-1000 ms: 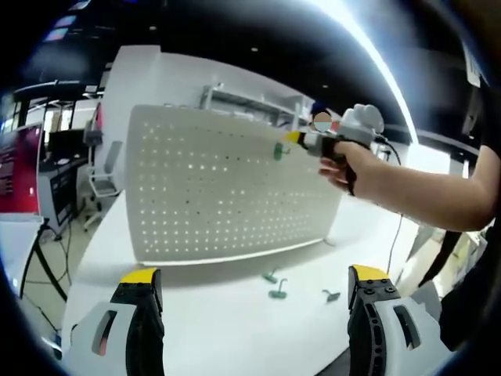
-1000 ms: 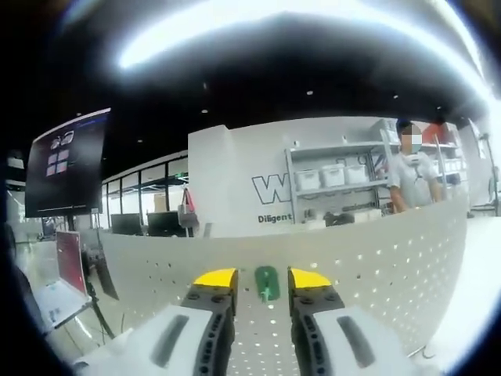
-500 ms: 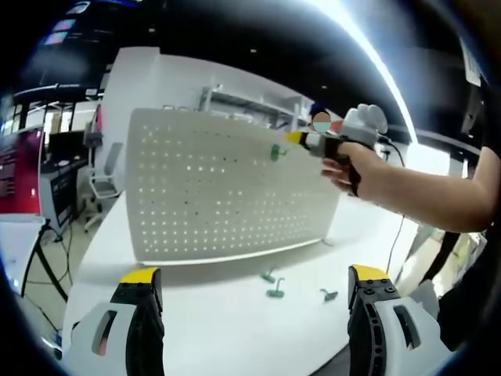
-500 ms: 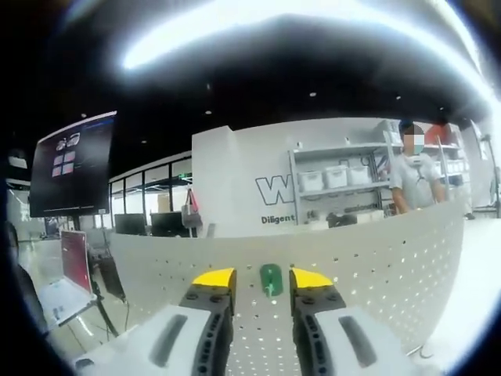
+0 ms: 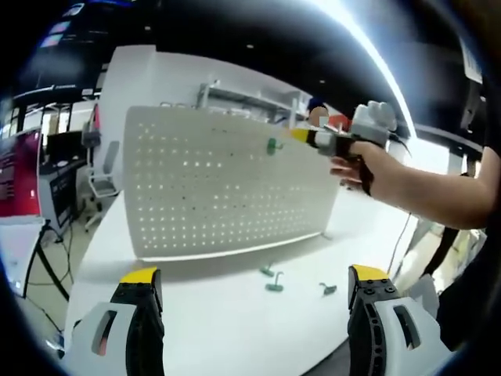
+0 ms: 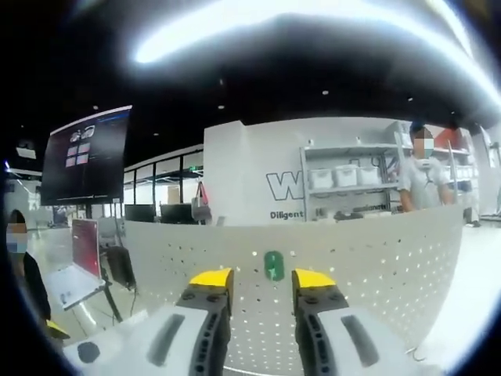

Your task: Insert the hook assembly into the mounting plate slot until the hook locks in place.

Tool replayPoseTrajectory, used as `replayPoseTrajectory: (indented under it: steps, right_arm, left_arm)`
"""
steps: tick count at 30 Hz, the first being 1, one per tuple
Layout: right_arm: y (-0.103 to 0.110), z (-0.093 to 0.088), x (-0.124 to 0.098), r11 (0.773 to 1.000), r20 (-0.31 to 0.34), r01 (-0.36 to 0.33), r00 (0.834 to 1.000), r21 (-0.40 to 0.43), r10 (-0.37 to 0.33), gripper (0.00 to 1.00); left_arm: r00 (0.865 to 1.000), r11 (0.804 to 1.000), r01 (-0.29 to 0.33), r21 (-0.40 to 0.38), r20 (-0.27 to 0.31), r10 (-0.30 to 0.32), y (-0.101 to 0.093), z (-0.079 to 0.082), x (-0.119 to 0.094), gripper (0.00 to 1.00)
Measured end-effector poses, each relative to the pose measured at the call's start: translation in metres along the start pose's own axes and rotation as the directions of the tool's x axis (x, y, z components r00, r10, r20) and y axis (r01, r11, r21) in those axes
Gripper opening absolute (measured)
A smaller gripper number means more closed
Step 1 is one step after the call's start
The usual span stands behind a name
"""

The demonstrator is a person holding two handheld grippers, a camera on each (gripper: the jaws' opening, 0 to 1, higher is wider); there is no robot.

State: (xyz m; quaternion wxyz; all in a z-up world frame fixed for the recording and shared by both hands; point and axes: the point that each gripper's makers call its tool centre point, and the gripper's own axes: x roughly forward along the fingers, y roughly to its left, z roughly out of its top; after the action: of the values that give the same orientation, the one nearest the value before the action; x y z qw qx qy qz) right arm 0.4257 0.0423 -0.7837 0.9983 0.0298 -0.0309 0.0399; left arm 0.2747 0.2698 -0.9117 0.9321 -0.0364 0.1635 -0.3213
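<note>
A white pegboard mounting plate [image 5: 219,188] stands upright on the white table [image 5: 211,321]. A green hook [image 5: 272,144] sits against its upper part. My right gripper [image 5: 301,135], held in a person's hand [image 5: 356,160], has its yellow tips just right of that hook. In the right gripper view the hook [image 6: 273,265] lies on the plate [image 6: 376,258] just beyond my right gripper [image 6: 263,278]. Its jaws stand a little wider than the hook and do not touch it. My left gripper [image 5: 254,274] hangs wide open over the table's near edge, holding nothing.
Three loose green hooks [image 5: 275,287] lie on the table in front of the plate. Beyond the plate are shelves with a person [image 6: 423,176], a dark screen [image 6: 86,157] and a red laptop [image 6: 78,258]. An office chair [image 5: 102,168] stands left of the table.
The right gripper's jaws have parted slightly and its tips have drawn back a little from the hook, which stays on the plate. The left gripper holds still.
</note>
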Motion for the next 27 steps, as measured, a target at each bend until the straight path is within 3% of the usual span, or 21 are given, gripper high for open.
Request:
replayPoseTrajectory:
  steps: [15,23,27]
  right_arm:
    - [-0.001,-0.037,-0.046,0.996,-0.087,-0.075,0.994,-0.052,0.07,0.29]
    - [0.009,-0.066,-0.084,0.983,-0.164,-0.155,0.977,-0.099,0.137,0.3]
    - [0.012,-0.084,-0.102,0.98,-0.204,-0.179,0.966,-0.082,0.16,0.31]
  left_arm:
    - [1.0,1.0,-0.014,-0.009,-0.028,0.014,0.001,-0.01,-0.003,1.0]
    - [0.999,1.0,-0.022,-0.01,-0.049,0.021,0.001,-0.016,-0.006,1.0]
    - [0.998,1.0,-0.025,-0.011,-0.055,0.024,0.002,-0.019,-0.008,1.0]
